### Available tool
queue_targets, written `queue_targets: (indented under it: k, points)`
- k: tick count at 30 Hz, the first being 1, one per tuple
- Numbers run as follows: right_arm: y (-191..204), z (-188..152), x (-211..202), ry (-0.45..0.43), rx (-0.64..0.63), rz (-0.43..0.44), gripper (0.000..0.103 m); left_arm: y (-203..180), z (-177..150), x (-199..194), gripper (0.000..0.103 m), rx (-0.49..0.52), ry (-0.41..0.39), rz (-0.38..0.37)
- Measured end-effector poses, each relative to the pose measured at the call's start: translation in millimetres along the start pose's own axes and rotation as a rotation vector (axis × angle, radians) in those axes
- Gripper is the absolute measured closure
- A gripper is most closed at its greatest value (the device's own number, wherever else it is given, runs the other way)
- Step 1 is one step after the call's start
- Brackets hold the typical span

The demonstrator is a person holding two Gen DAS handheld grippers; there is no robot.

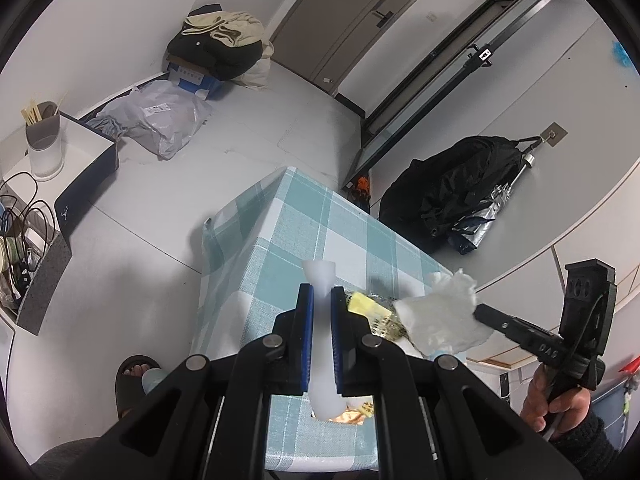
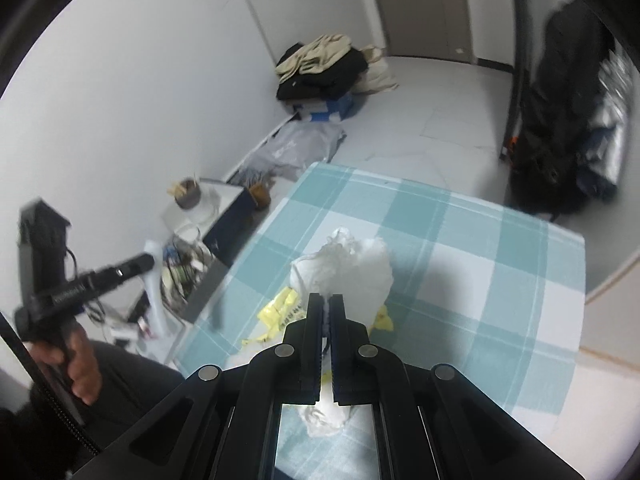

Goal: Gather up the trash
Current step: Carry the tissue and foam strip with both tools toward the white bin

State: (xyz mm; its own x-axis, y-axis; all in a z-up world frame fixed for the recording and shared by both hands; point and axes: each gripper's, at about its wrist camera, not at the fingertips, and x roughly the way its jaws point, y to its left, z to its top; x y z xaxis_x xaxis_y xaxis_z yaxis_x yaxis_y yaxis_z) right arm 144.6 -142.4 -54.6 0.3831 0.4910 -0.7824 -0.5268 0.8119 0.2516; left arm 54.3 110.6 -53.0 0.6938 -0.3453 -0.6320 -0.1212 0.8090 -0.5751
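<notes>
My left gripper is shut on a white translucent plastic strip that runs up between its blue pads, over the near edge of the checked table. My right gripper is shut on a crumpled white tissue wad, lifted a little above the tablecloth. In the left wrist view that tissue hangs from the right gripper at the right. A yellow wrapper lies on the cloth under the tissue. At the left of the right wrist view, the left gripper holds the dangling strip.
A clothes pile on a blue box, a grey plastic bag and a black backpack stand on the floor. Left of the table is a low stand with a chopstick cup and cables. A sandalled foot is by the table.
</notes>
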Motion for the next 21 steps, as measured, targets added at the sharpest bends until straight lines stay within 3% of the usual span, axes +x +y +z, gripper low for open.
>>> queue_targets:
  k: [11,17,21]
  points:
    - [-36,-29,-42,-0.078,0.097,-0.033,0.100,-21,-5,1,0.099,0.090,-0.013,-0.020]
    - [-39,-41,-99,-0.182,0.099,-0.048,0.100,-50,-8,-8,0.099,0.182,-0.034,-0.045]
    - [-44,-54,-147,-0.251,0.104,-0.067,0.100,-85,-14,-13,0.099,0.248,-0.007,-0.089]
